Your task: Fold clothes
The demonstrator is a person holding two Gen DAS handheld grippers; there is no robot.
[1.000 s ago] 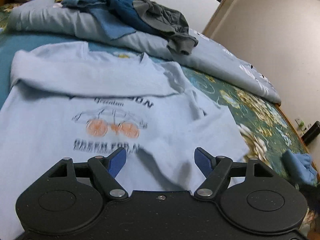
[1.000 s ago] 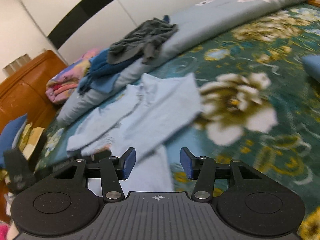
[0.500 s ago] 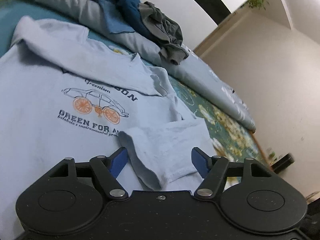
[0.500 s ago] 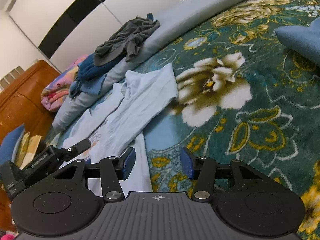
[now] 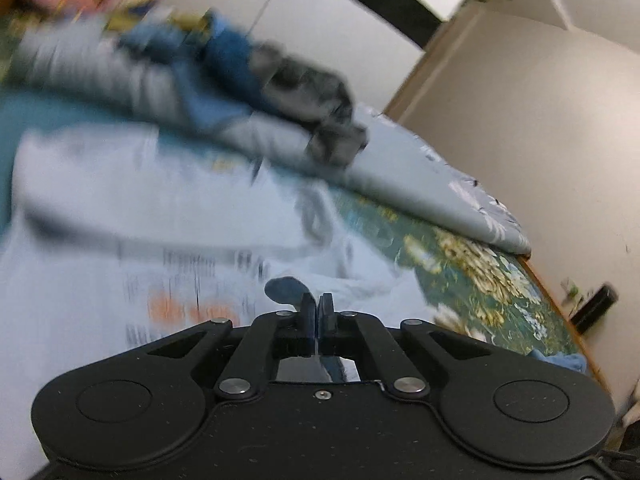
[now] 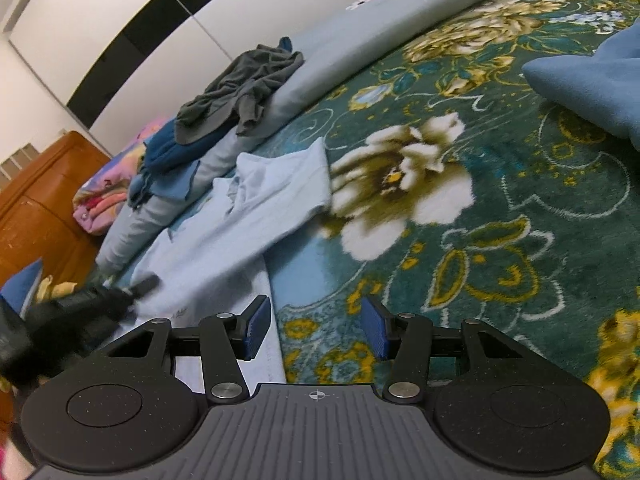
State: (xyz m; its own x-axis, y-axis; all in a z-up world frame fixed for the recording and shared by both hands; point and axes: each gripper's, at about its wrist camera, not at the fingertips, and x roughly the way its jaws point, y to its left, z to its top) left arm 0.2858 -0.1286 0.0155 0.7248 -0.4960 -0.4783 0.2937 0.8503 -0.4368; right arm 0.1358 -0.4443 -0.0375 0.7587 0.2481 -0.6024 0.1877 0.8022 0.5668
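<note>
left claw: matte black speckled body, two round discs, silver pivot screws, dark blue pads
right claw: same black build, ribbed grey plate, tiny crosshair mark, blue ridged pads

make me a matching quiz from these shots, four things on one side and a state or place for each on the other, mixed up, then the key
Things
1. left tool
2. right tool
3. grey garment
4. light blue t-shirt

States or places
A. spread out on the floral bedspread
B. open, nothing between its pads
C. crumpled on top of the rolled grey-blue quilt
D. shut, with a thin bit of pale cloth pinched between its pads

Pairs: 1-D, 2-B, 3-C, 4-A
</note>
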